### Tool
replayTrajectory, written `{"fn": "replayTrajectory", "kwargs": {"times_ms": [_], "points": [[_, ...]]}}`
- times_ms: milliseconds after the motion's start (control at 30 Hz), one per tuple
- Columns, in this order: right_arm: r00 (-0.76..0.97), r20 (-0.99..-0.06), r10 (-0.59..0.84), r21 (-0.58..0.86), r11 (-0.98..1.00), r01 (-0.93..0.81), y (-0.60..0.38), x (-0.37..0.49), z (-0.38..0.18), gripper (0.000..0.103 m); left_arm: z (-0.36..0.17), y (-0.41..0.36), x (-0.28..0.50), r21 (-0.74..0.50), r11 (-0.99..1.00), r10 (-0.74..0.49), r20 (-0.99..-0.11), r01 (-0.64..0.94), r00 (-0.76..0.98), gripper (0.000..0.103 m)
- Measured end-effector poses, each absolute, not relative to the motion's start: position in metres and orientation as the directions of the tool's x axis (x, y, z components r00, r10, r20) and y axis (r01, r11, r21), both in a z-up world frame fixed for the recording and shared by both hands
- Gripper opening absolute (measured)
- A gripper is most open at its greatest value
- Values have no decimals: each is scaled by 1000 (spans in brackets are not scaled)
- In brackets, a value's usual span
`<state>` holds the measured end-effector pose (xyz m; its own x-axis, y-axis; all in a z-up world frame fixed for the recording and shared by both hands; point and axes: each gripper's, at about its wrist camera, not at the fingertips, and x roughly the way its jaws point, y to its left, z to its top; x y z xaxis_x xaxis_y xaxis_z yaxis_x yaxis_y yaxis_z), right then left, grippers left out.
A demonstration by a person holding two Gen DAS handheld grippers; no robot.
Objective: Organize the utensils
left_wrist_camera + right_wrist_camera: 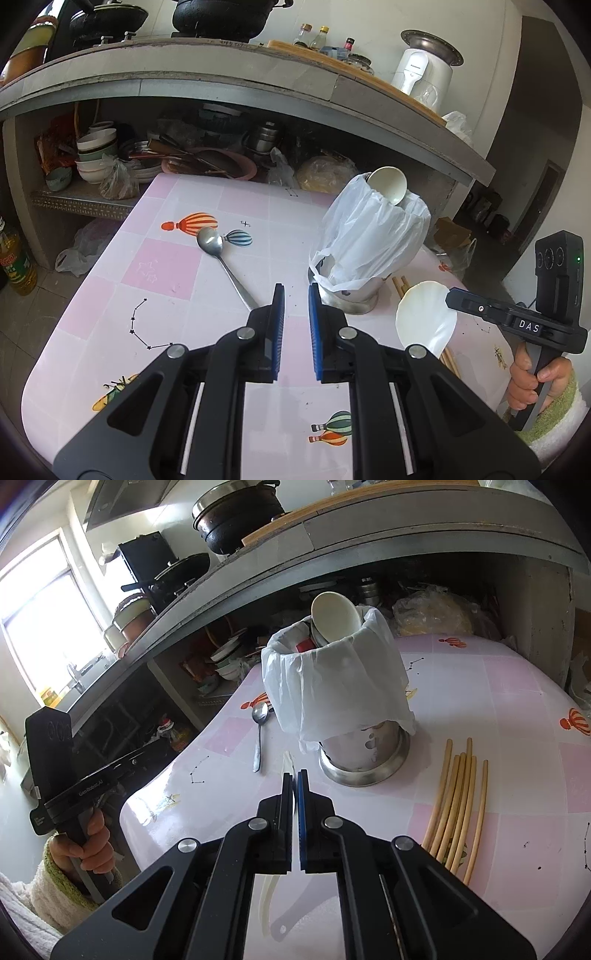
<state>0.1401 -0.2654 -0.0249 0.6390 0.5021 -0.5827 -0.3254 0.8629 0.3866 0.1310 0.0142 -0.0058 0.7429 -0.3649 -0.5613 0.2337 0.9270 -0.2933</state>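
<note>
Because the metal spoon (221, 254) lies loose on the pink table (162, 266) at centre left of the left view, it seems not yet sorted. At lower centre, the left gripper (296, 295) has its fingers slightly apart around nothing. Right of it, the bag-lined holder (364, 243) keeps a ladle upright. Lower right, the right gripper (295, 781) is clamped on a white rice paddle (424, 317), with chopsticks (458, 801) beside the holder.
</note>
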Motion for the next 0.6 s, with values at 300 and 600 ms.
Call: {"fn": "replayTrajectory", "kwargs": {"times_ms": [300,600], "points": [[648,-566,510,401,857,-324,-269,140,-21,3,-15,20,148,-298,935,-339,-599,191,725,18],[645,-552,528,433,843,-320,-273,139,-26,3,-64,54,267,-379,926,-315,-774,-2,550,57]]}}
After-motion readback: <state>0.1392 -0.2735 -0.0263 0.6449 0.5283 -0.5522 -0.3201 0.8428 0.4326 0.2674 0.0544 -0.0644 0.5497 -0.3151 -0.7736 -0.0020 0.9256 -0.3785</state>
